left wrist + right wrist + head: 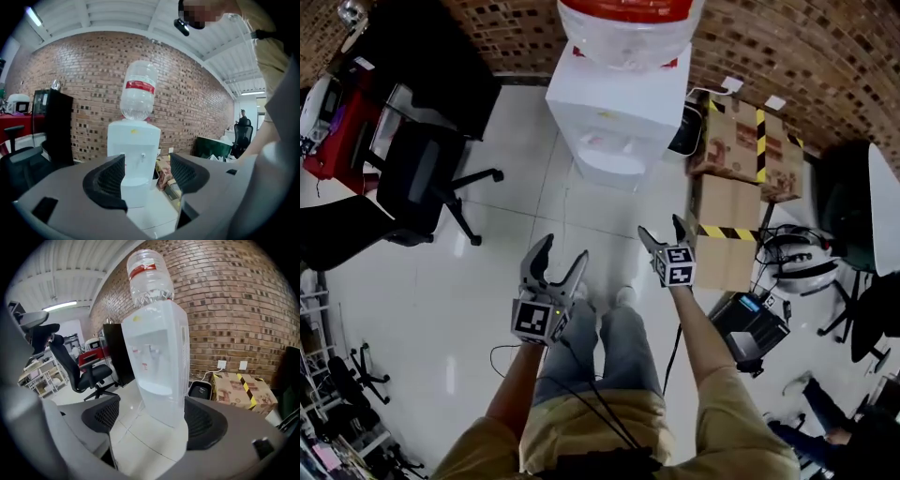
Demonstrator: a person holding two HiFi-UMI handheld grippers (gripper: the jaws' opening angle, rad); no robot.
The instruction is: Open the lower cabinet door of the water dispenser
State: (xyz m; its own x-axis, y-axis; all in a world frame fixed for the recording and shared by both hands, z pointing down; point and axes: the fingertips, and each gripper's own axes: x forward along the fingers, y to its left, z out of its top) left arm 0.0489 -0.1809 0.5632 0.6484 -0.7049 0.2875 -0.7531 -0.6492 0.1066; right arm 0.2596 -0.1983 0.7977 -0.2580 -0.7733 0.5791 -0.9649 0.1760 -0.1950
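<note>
Left gripper [563, 248] and right gripper [662, 228], side by side, jaws of each spread wide with nothing between them. Water dispenser [619, 103] stands ahead of both grippers, well apart, untouched, its front facing them.

We saw the water dispenser [619, 112] standing upright on the pale tiled floor, its back to the brick wall. It was a white box with a recessed tap bay and drip ledge in front. A clear bottle [623, 28] with a red label sat inverted on top. Its lower front [158, 409] looked flush and shut; we could not trace the door's edges.
</note>
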